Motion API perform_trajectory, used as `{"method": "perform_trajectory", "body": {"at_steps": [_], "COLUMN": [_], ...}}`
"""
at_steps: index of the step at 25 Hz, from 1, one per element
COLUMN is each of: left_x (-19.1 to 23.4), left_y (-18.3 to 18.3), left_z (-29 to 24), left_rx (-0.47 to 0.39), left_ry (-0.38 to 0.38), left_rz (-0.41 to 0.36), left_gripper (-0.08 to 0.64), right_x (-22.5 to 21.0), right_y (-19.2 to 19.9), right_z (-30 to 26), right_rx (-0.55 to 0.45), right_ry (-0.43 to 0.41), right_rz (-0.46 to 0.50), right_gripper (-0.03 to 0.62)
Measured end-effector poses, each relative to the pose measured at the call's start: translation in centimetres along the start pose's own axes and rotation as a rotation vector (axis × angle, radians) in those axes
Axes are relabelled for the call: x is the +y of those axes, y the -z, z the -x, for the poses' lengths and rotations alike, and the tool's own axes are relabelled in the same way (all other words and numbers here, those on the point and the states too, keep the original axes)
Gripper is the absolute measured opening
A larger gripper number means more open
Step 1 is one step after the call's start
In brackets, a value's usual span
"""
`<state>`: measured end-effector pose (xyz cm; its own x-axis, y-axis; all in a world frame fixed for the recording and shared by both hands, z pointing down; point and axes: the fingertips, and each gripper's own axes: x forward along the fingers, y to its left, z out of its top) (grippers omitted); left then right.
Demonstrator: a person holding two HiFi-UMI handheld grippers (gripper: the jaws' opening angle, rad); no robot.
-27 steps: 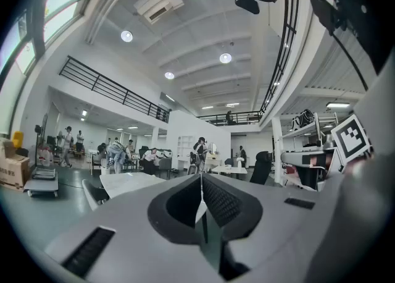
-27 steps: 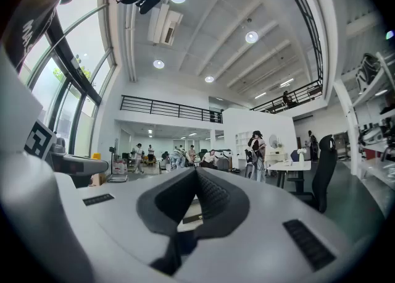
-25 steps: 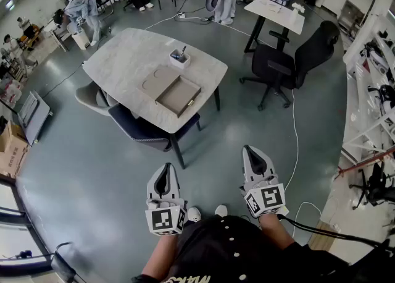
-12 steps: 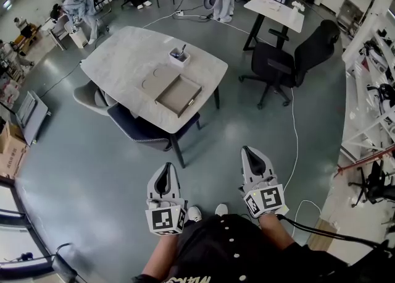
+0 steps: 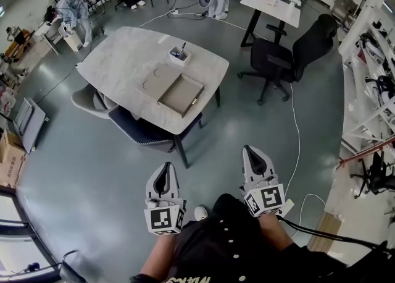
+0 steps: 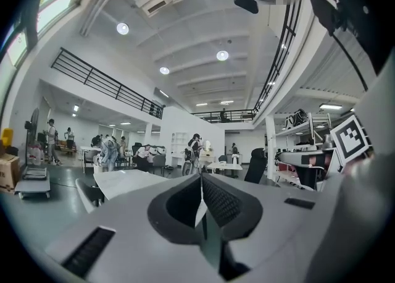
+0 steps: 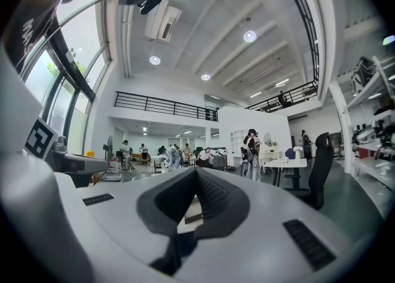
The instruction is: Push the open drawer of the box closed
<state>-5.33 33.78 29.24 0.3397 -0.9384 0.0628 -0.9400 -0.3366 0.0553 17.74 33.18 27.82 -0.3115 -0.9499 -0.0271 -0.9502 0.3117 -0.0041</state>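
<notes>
Left gripper: your left gripper point(image 5: 164, 173) sits low in front of your body, jaws pressed together tip to tip with nothing between them.
Right gripper: your right gripper point(image 5: 254, 156) is beside it at the same height, its jaws likewise closed on nothing.
Box: the flat tan box point(image 5: 158, 80) lies on the grey table point(image 5: 120, 53), toward the edge facing you.
Drawer: the drawer point(image 5: 181, 94) stands pulled out of the box toward the table's near corner (well apart from both your grippers).
Nearby: a small white holder point(image 5: 179, 56) with pens stands just behind the box. A dark chair point(image 5: 145, 130) is tucked under the near edge, and a black office chair point(image 5: 290, 53) stands right of the table.
</notes>
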Motion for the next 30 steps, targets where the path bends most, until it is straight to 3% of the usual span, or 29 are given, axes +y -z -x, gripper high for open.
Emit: {"method": "perform_trajectory", "body": {"at_steps": [11,30], "left_x": [2.3,8.2], "left_y": [0.9,-1.4], "left_z": [-5.0,-23.2], "left_rx": [0.019,0.007], "left_ry": [0.027,-0.085], "left_rz": [0.002,0.031], "left_gripper": [0.018,0.018], "right_x": [-0.2,-7.4], "right_y": [1.5,0.4], "right_z": [-5.1,-26.5], "right_rx": [0.012,-0.01], "right_ry": [0.006,-0.12], "right_rz": [-0.017,-0.03], "right_gripper": [-0.003,-0.003]}}
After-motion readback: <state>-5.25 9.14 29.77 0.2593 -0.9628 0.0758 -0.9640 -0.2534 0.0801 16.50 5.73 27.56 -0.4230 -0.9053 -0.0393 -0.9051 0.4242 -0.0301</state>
